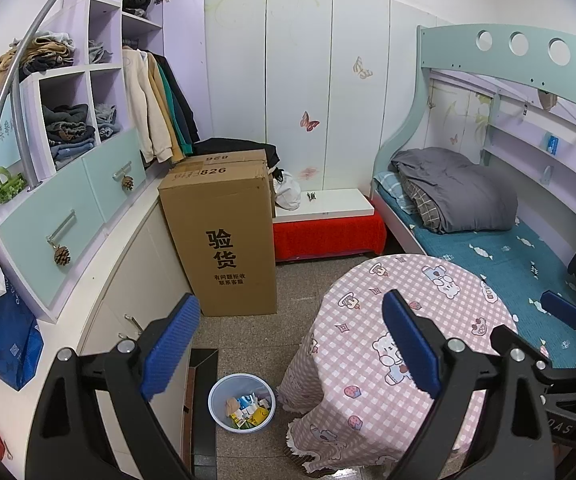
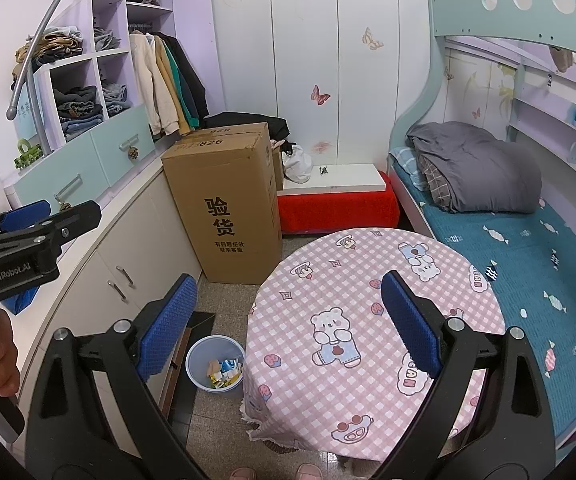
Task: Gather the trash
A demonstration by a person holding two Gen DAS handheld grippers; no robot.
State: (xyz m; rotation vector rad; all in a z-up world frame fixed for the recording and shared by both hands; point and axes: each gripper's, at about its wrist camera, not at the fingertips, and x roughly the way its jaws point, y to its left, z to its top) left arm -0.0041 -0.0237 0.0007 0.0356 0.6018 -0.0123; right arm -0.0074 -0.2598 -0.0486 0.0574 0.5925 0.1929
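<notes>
A pale blue trash bin (image 1: 242, 402) (image 2: 216, 362) stands on the floor between the cabinet and the round table, with several wrappers and scraps (image 1: 248, 406) (image 2: 224, 370) inside. The table's pink checked cloth (image 1: 407, 320) (image 2: 367, 300) shows no loose items on top. My left gripper (image 1: 289, 344) hangs open high above the bin and the table's left edge, nothing between its blue pads. My right gripper (image 2: 288, 328) is open too, held over the table, with nothing in it. The left gripper (image 2: 54, 212) also shows at the left of the right wrist view, held by a hand (image 2: 2, 360).
A tall cardboard box (image 1: 224, 232) (image 2: 228, 200) stands behind the bin. A curved cabinet (image 1: 128, 280) runs along the left. A red bench (image 2: 335, 204) and a bed (image 2: 527, 248) with a grey quilt close off the back and right. Slippered feet (image 2: 307, 470) stand by the table.
</notes>
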